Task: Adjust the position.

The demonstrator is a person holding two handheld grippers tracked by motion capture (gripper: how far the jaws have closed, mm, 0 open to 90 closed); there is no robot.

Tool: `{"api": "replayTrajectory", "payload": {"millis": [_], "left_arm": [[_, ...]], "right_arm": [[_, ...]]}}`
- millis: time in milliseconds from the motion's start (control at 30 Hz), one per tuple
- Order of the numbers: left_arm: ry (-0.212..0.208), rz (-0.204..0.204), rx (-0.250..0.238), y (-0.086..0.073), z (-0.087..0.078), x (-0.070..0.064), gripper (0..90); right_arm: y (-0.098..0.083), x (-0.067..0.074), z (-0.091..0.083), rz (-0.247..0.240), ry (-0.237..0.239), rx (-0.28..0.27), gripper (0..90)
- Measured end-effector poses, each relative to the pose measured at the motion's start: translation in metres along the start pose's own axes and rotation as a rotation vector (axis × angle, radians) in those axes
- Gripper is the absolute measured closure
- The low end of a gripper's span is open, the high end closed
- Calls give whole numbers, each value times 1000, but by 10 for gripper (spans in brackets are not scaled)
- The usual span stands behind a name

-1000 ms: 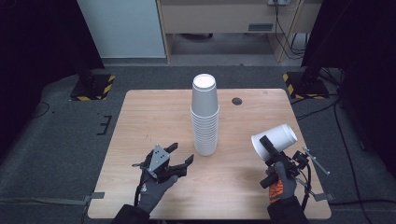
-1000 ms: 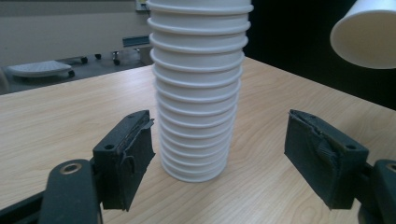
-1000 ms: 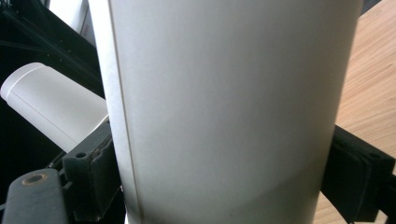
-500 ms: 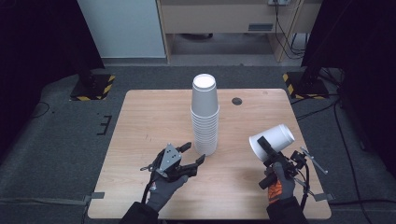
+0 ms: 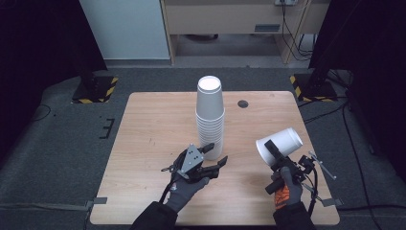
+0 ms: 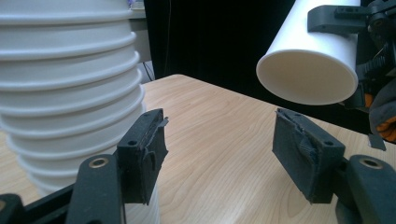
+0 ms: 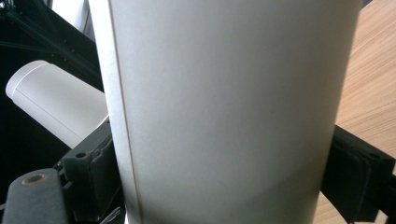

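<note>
- The left gripper (image 5: 214,160) lies low over the table, jaws apart with bare wood between them; they have just been closing a little, and nothing is clamped
- In the left gripper view its pads (image 6: 144,154) stand well apart, one just beside the foot of the cup stack (image 6: 70,93), whether touching it I cannot tell, the other out over open wood
- From above, that stack (image 5: 209,117) rises upright just beyond the left gripper, many white cups nested mouth-down, near the middle of the table (image 5: 143,124)
- The gloved left hand (image 5: 184,187) comes in from the near edge behind the gripper, grey plate on top
- The right gripper (image 5: 274,152) is clamped on a single white cup (image 5: 280,144), held off the table, well apart from the left gripper on its far side
- That cup is tilted on its side, open mouth turned toward the left gripper, as the left gripper view shows (image 6: 306,70)
- In the right gripper view the cup wall (image 7: 224,107) sits squeezed between both pads, and the stack (image 7: 51,102) shows slantwise behind it
- The right hand (image 5: 286,189) wears a dark glove with orange on it
- Farther out, a small dark round spot (image 5: 243,103) sits near the table's far edge, beyond the stack
</note>
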State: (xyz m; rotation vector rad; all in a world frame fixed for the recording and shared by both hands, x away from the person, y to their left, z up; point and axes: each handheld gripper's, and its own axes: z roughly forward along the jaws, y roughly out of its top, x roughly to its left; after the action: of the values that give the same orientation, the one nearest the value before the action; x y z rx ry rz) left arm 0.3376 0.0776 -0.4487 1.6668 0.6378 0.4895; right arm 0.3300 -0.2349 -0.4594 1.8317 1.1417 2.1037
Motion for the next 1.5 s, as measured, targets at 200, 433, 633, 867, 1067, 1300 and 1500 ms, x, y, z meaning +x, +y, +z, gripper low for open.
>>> {"api": "replayTrajectory", "payload": {"millis": [200, 433, 633, 867, 1067, 1300, 1500], "left_arm": [[-11, 16, -5, 3, 12, -5, 347], [-22, 23, -15, 4, 27, -7, 356], [-34, 22, -22, 1, 41, -10, 381], [-49, 46, -27, -3, 56, -11, 414], [-61, 58, -44, -4, 67, -15, 434], [-76, 62, -64, 4, 80, -19, 432], [-100, 41, -73, 1, 90, -21, 445]], "right_arm": [[0, 0, 0, 11, 7, 7, 127], [-1, 1, 1, 15, 16, 13, 127], [-1, 1, 1, 21, 25, 18, 127], [-1, 1, 1, 27, 27, 18, 127], [-1, 0, 1, 30, 27, 20, 127], [-1, 1, 1, 35, 33, 21, 128], [-2, 1, 1, 36, 42, 28, 128]]}}
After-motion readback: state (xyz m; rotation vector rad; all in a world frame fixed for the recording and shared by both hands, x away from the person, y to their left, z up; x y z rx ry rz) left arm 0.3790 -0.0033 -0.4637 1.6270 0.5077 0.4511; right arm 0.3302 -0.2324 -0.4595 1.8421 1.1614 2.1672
